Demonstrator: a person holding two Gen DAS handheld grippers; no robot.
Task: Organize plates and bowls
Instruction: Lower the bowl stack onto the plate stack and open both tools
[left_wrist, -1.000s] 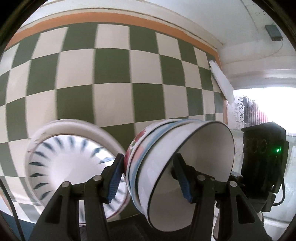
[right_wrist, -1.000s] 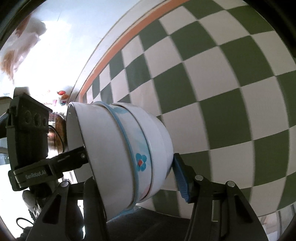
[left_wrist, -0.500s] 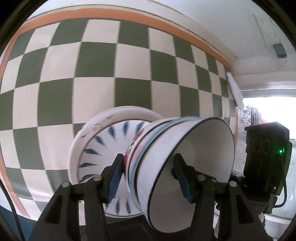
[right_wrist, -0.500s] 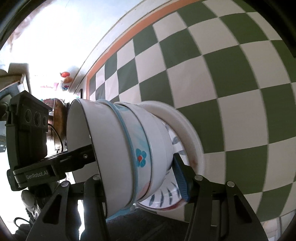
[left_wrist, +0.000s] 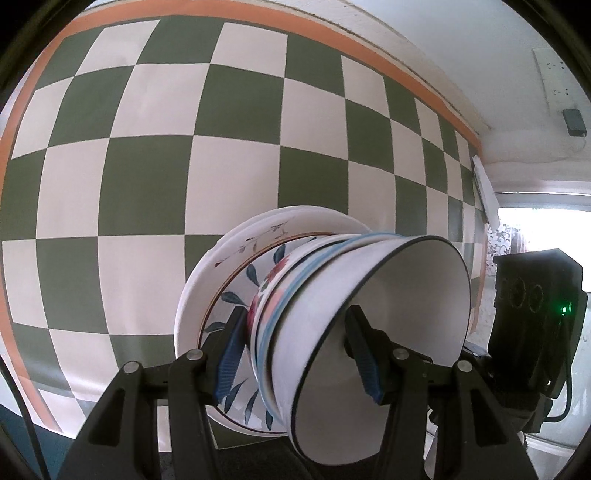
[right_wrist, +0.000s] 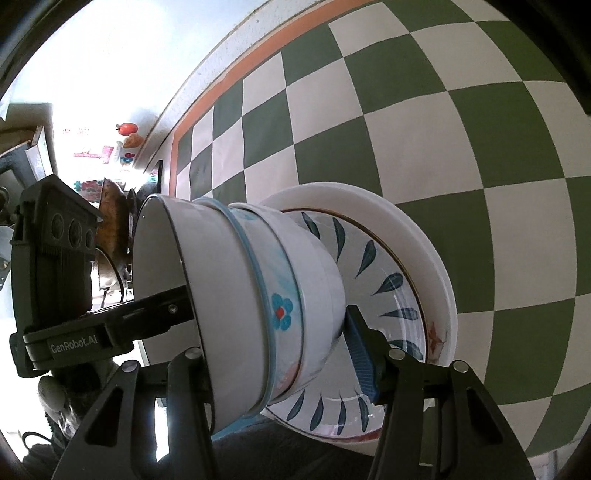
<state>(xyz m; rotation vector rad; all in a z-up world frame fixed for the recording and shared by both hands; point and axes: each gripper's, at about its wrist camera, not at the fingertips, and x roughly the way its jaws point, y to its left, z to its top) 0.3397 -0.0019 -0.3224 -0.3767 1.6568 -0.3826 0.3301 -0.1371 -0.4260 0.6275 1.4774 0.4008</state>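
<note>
A stack of nested white bowls (left_wrist: 332, 314) is clamped from both sides. My left gripper (left_wrist: 299, 354) is shut on the stack, one finger (left_wrist: 364, 354) inside the top bowl, the other under the bottom one. My right gripper (right_wrist: 280, 350) is shut on the same stack (right_wrist: 236, 295) from the opposite side. Just beyond the bowls lies a stack of plates (left_wrist: 207, 291), the upper one with blue leaf marks (right_wrist: 391, 284). The bowls sit over the plates; contact cannot be told.
A green and white checkered tablecloth (left_wrist: 147, 177) with an orange border fills both views. Each view shows the other gripper's black body, in the left wrist view (left_wrist: 532, 306) and the right wrist view (right_wrist: 55, 266). Bright clutter (right_wrist: 125, 140) lies past the table edge.
Both grippers have carried the bowl stack toward the plates. The plates, apart to the side a second ago, now lie directly behind the bowls. The grips are unchanged.
</note>
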